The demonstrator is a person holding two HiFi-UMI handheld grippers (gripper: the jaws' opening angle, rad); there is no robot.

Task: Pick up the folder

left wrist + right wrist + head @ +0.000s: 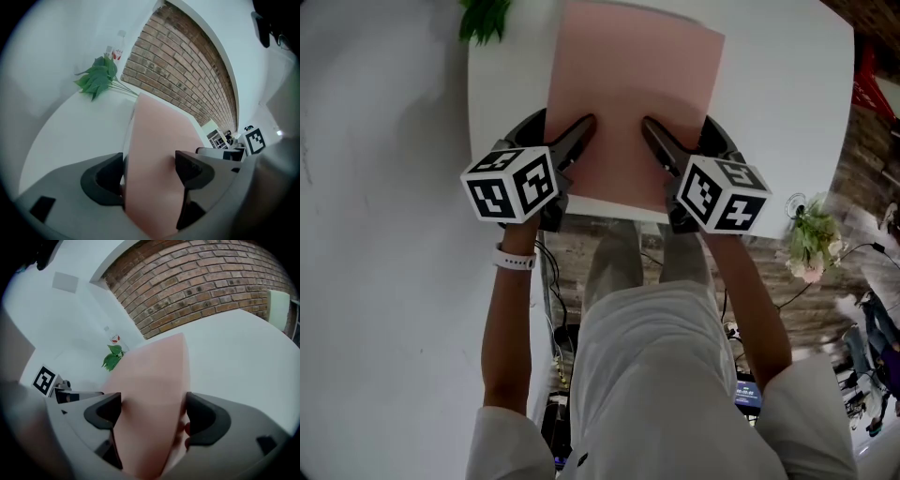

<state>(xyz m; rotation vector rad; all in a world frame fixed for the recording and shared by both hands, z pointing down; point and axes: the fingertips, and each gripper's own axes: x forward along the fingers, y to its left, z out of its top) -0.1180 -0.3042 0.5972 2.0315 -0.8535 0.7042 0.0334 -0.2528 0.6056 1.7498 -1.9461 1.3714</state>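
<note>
Left gripper (581, 127) and right gripper (650, 127) straddle the pink folder (633, 84), jaws apart.

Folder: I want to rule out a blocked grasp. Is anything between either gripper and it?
Nothing visible does. The folder already sits between the open jaws of the left gripper and the right gripper.

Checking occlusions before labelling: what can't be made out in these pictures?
Folder near corners: head view, behind left gripper and right gripper.
Each lower jaw: head view, under folder.
Plant: head view, cut off by top edge.
Bottle label: left gripper view, too small.
</note>
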